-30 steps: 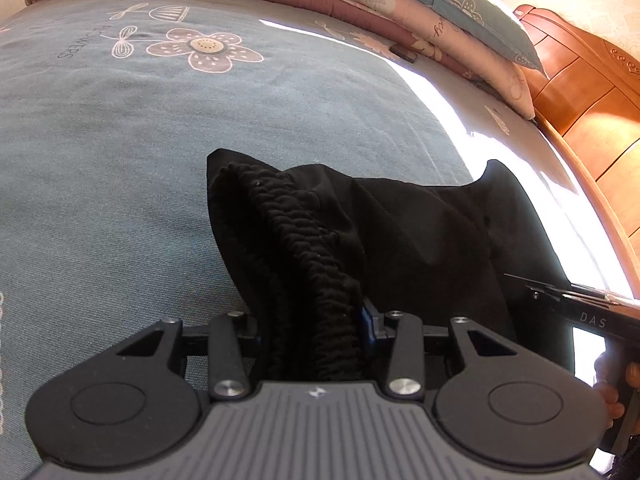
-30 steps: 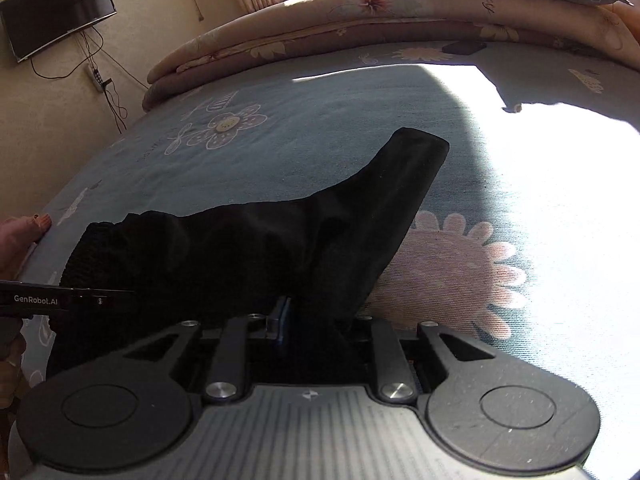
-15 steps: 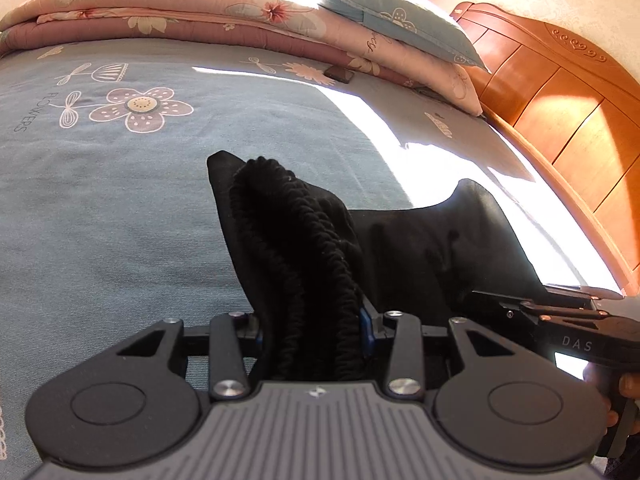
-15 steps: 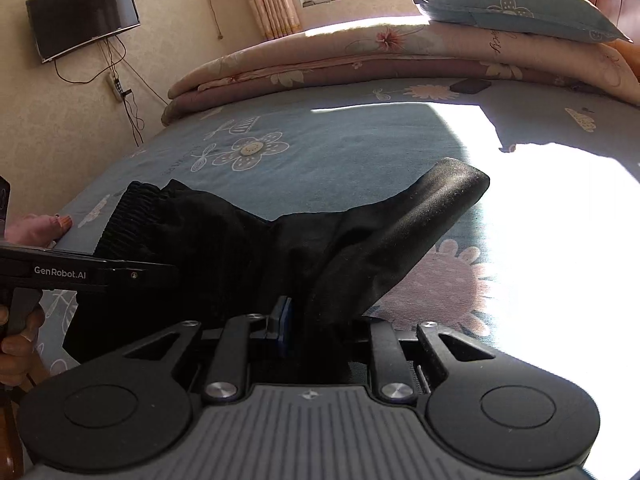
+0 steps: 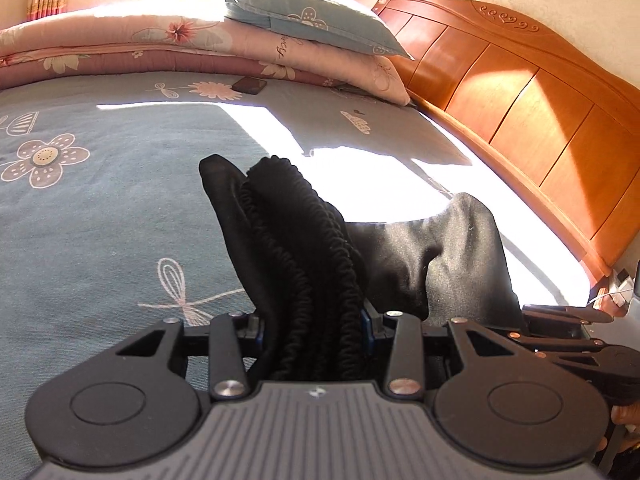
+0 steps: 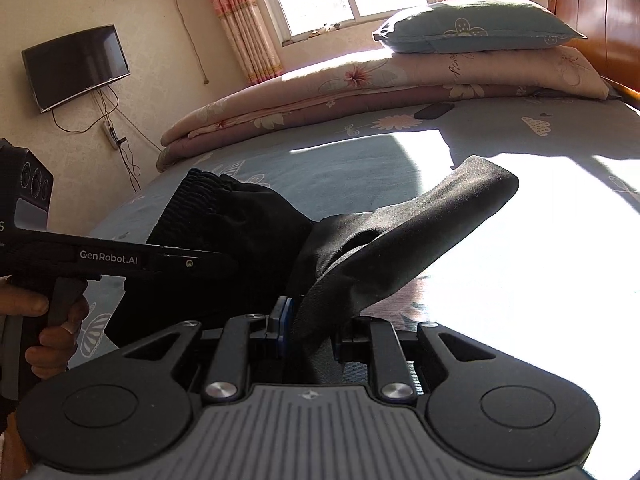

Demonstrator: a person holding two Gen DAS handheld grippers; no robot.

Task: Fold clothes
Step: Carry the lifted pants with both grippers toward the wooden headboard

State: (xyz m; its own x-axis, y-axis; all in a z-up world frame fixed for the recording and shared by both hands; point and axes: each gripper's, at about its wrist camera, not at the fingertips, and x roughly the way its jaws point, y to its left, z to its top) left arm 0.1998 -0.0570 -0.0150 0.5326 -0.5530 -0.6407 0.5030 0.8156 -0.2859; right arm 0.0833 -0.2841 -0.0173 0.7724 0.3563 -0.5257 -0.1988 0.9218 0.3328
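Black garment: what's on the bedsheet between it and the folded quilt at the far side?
Mostly bare blue floral bedsheet, part sunlit. One dark flat object, likely a phone, lies just before the folded quilt. The right wrist view shows it beyond the black garment.

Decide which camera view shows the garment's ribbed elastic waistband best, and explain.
The left wrist view: the waistband fills the centre, clamped in the left hand-held gripper, ribs clear. The right wrist view shows only its shadowed far end.

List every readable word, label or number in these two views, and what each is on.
"GenRobot.AI": white print on the side of the left gripper, seen in the right wrist view.
Script lettering on the pink folded quilt: too small to read.
A lone "S" at the frame's left edge: cut off.
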